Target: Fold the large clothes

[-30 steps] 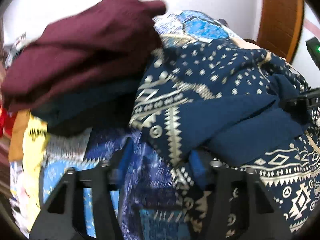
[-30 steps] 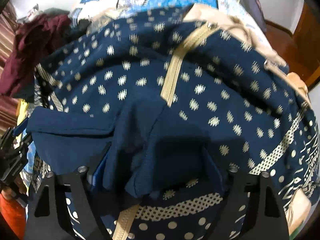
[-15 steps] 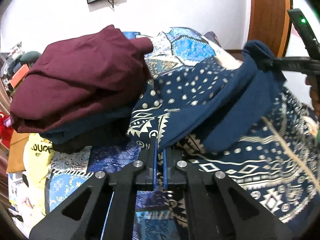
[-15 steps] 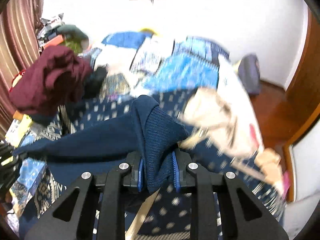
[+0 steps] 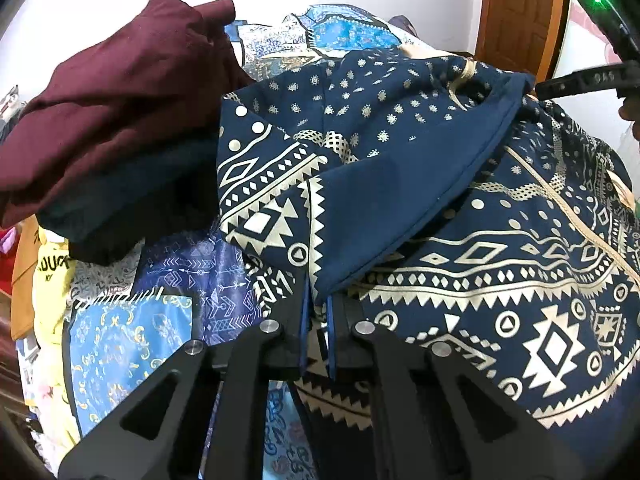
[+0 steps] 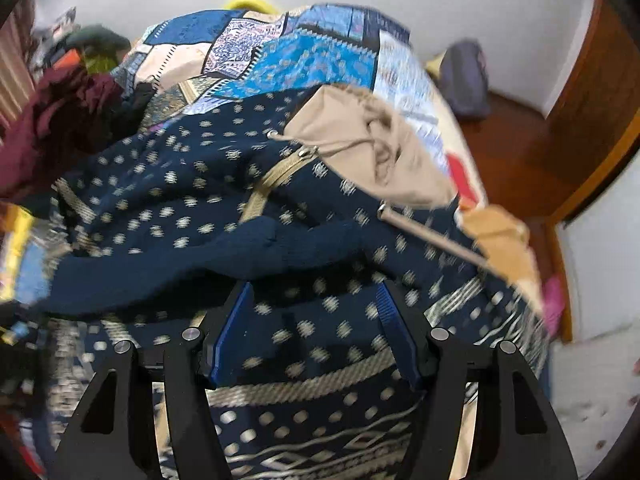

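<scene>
A large navy hoodie (image 5: 460,208) with cream geometric print lies spread on the bed. My left gripper (image 5: 318,312) is shut on the end of its plain navy sleeve (image 5: 384,196), which stretches up to the right. My right gripper (image 6: 308,320) is open just above the hoodie (image 6: 168,192), the navy sleeve (image 6: 224,260) lying loose in front of its jaws. The beige hood (image 6: 360,140) and cream zip (image 6: 276,176) show beyond. The right gripper also shows at the upper right edge of the left wrist view (image 5: 580,80).
A stack of folded maroon and dark clothes (image 5: 120,92) sits to the left on the blue patchwork bedspread (image 5: 168,320). Yellow clothing (image 5: 48,280) lies at the far left. A wooden door (image 5: 520,12) and white wall stand behind; wooden floor (image 6: 520,152) lies to the right.
My right gripper has opened and let the navy sleeve go; the sleeve has dropped onto the hoodie. My left gripper stays shut on the sleeve end.
</scene>
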`<state>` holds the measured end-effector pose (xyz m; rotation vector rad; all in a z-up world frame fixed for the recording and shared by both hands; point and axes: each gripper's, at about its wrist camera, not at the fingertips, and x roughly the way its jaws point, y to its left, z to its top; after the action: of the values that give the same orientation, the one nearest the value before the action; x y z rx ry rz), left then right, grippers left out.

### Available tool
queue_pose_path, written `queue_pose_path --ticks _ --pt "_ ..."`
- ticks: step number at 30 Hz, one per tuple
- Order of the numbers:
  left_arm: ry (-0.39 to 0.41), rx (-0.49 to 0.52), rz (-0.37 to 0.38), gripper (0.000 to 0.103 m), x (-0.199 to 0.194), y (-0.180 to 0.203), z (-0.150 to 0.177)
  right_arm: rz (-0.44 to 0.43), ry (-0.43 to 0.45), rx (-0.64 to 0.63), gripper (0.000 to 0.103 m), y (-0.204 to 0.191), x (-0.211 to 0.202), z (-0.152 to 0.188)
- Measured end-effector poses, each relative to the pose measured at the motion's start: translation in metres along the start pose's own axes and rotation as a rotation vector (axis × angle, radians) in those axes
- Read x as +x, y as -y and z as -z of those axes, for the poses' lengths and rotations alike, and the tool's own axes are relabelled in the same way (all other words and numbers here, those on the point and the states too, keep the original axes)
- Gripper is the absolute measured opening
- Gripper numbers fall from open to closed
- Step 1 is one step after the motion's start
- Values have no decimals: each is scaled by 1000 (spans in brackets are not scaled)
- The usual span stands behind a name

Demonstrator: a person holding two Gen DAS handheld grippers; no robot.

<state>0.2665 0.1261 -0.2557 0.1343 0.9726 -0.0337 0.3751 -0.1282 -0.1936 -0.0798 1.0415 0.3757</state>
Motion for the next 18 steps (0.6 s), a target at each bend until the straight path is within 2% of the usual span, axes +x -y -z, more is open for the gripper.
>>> queue_pose_path --ticks 5,12,16,17,18 --pt "-4 0 -3 6 -5 1 2 -129 -2 113 60 -3 -5 -14" --pt "0 5 -6 10 -3 0 9 -248 -93 356 60 9 33 -12" --pt "4 -16 1 11 -2 -2 12 -215 -103 395 60 11 50 -12" --pt "5 -19 3 11 -1 -2 12 -213 -97 393 56 10 51 -12" --pt "5 -23 4 12 -1 -3 12 -216 -86 387 40 10 51 -13"
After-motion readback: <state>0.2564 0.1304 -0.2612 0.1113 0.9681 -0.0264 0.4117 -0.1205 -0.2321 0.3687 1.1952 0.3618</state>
